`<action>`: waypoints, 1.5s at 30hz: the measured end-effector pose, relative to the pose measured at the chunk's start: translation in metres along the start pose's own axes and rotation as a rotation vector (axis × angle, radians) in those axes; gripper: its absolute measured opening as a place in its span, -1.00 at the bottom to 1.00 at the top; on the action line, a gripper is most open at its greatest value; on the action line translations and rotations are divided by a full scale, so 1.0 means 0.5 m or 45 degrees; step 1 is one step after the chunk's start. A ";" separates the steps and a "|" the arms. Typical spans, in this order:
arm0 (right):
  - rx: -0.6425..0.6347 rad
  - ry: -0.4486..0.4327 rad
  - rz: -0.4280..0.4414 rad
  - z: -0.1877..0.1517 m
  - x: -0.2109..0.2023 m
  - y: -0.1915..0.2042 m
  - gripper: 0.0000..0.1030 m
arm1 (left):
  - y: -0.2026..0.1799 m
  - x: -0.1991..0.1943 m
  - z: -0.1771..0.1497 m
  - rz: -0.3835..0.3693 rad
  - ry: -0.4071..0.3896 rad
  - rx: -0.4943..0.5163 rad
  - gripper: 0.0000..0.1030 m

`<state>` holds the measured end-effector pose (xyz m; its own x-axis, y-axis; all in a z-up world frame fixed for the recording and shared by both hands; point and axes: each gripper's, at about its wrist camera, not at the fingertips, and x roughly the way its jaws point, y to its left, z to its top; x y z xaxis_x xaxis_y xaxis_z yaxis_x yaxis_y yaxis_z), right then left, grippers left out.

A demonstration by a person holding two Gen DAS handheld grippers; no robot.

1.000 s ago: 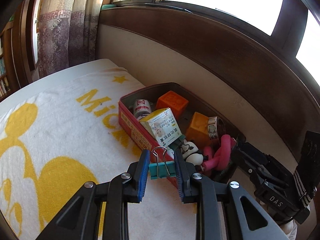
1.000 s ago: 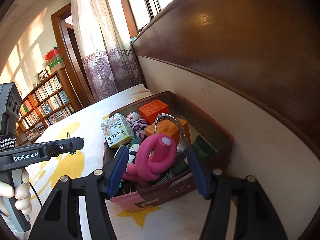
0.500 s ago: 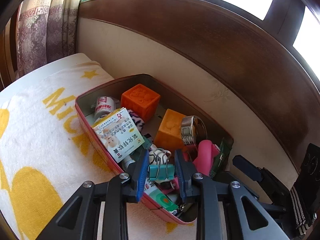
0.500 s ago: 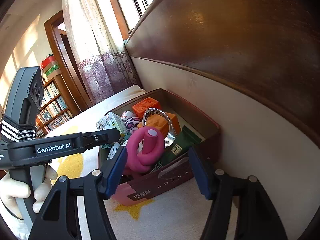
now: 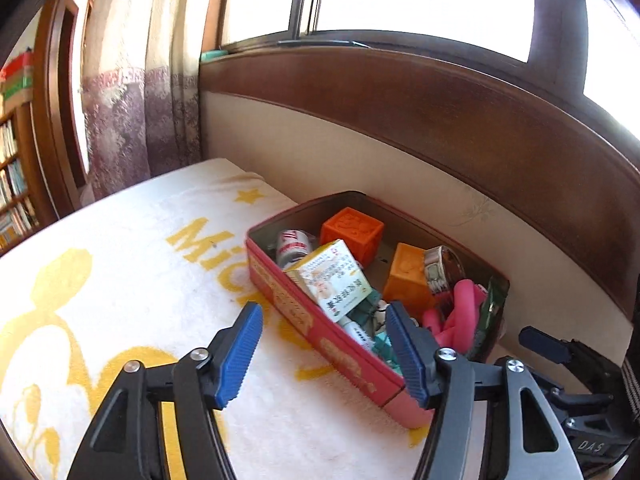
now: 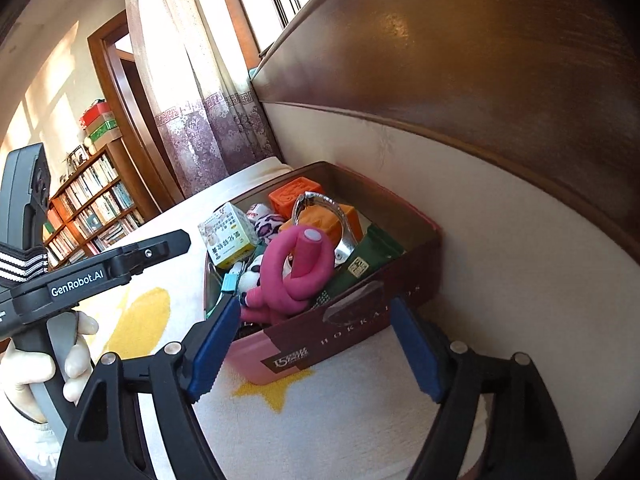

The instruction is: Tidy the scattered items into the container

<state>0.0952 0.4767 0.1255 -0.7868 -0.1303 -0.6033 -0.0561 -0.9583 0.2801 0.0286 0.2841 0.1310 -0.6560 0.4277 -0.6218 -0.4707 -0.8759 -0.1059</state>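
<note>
A red tin box (image 5: pixel 320 326) (image 6: pixel 360 332) stands on the towel by the headboard. It holds two orange cubes (image 5: pixel 352 232), a white medicine carton (image 5: pixel 334 278) (image 6: pixel 228 236), a pink rubber toy (image 5: pixel 460 312) (image 6: pixel 300 272), a watch (image 6: pixel 324 208), a green packet (image 6: pixel 372 254) and a teal binder clip (image 6: pixel 229 282). My left gripper (image 5: pixel 324 352) is open and empty, just in front of the box's near wall. My right gripper (image 6: pixel 316 344) is open and empty at the box's short end.
A white towel with yellow print (image 5: pixel 120 272) covers the bed. A wooden headboard (image 5: pixel 400 112) runs behind the box. Curtains (image 6: pixel 192 92) and a bookshelf (image 6: pixel 92 208) stand beyond the bed. The left gripper's body (image 6: pixel 80 280) shows in the right wrist view.
My left gripper carried the teal binder clip over the box, opened and let it go inside, then drew back and up. The right gripper stayed open and shifted back slightly.
</note>
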 end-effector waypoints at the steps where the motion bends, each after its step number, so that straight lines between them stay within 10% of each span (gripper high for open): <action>1: 0.001 0.022 0.008 -0.005 0.003 0.002 0.58 | 0.003 -0.010 -0.008 0.030 -0.026 0.003 0.68; 29: -0.188 0.047 -0.236 -0.062 -0.032 0.114 0.62 | 0.015 -0.120 -0.081 0.220 -0.082 -0.065 0.72; 45: -0.154 0.038 -0.266 -0.059 -0.037 0.077 0.62 | -0.036 -0.096 -0.058 0.092 -0.010 -0.025 0.72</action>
<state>0.1258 0.4347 0.1256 -0.7472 0.0686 -0.6610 -0.1404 -0.9885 0.0562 0.0855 0.2727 0.1404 -0.6924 0.3651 -0.6223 -0.4107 -0.9086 -0.0762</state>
